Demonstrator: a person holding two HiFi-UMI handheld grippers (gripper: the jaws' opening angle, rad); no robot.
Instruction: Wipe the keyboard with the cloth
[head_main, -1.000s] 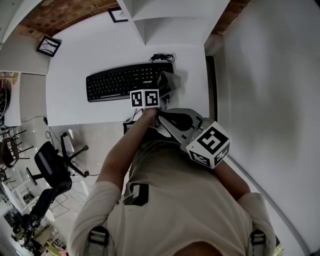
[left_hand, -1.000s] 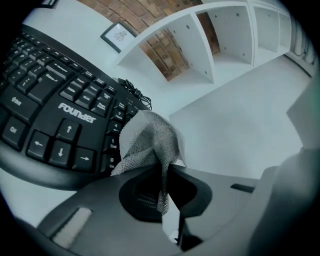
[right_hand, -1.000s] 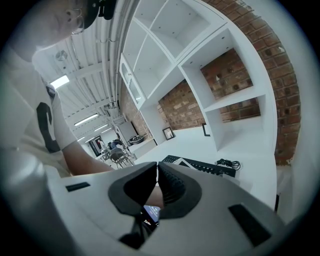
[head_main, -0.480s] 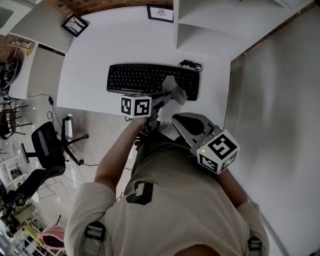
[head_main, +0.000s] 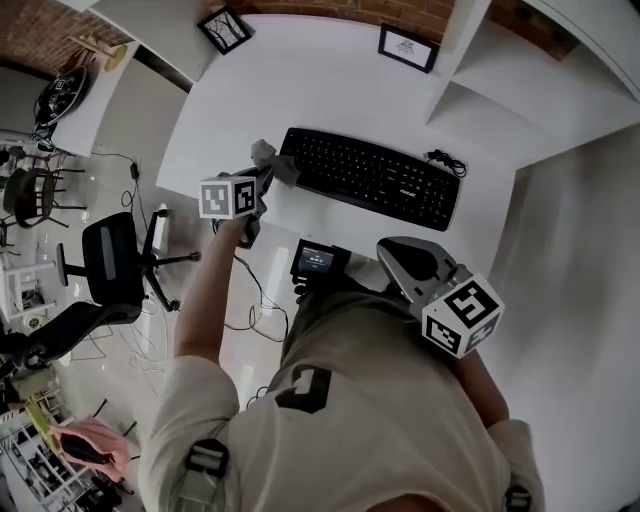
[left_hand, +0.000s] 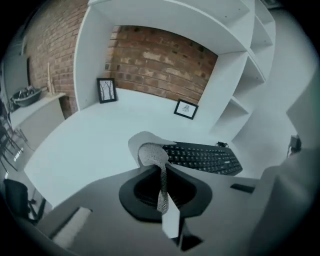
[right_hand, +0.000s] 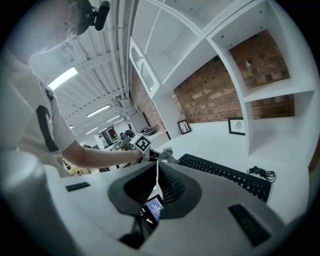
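Observation:
A black keyboard lies on the white desk; it also shows in the left gripper view and the right gripper view. My left gripper is shut on a grey cloth, which hangs just off the keyboard's left end. In the left gripper view the cloth bunches out past the closed jaws of the left gripper. My right gripper hovers near the desk's front edge, below the keyboard's right half. Its jaws are together with nothing between them.
Two framed pictures stand at the back of the desk. The keyboard's coiled cable lies at its right end. A small lit screen sits at the person's waist. An office chair stands on the floor to the left.
My left gripper has carried the cloth leftward along the keyboard, from its right end to just past its left end. The right gripper has stayed near the body.

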